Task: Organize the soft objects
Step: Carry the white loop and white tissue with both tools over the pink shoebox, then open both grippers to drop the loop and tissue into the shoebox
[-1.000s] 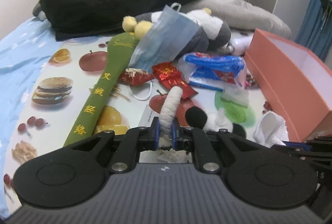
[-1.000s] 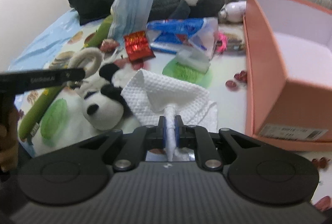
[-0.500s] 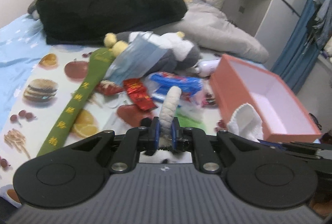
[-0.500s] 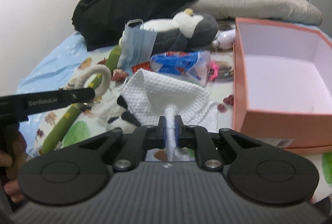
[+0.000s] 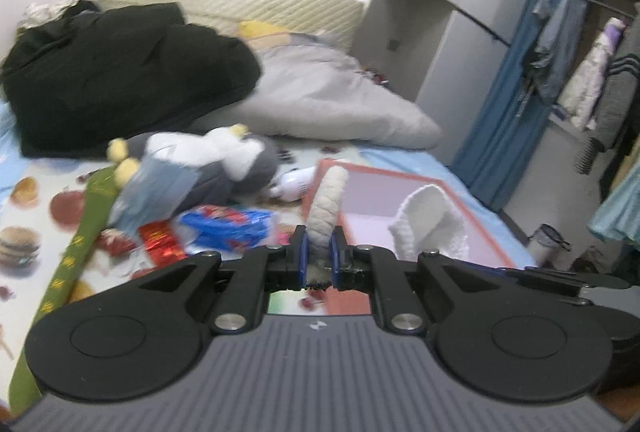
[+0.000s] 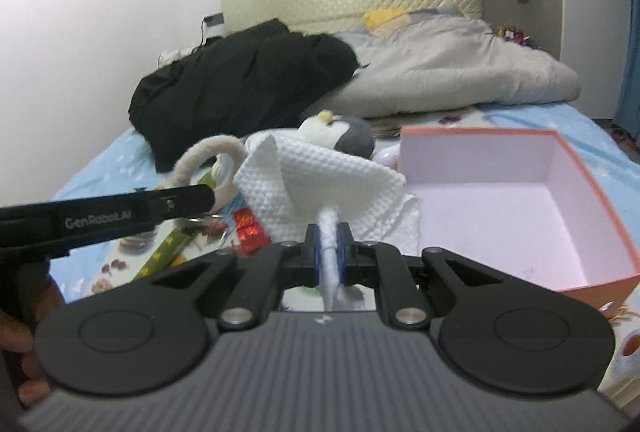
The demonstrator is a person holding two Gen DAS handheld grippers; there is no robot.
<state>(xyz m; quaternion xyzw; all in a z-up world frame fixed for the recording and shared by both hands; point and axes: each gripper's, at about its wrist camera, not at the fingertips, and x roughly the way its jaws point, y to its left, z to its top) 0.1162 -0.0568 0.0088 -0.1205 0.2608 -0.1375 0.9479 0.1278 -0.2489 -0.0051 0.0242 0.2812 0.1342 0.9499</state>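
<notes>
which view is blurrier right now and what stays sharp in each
Left wrist view: more blurred, the grey plush toy and snack packets smeared by motion; the left hand-held gripper stays crisp. Right wrist view: milder softness on the black coat; right hand-held gripper and white cloth sharp.

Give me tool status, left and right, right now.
Left tool: closed on the fuzzy cream ring.
Right tool: closed on the white paper towel.

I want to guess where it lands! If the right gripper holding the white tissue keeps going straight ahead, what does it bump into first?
Probably the pink box; the right gripper points near its left wall, though depth is unclear.
</notes>
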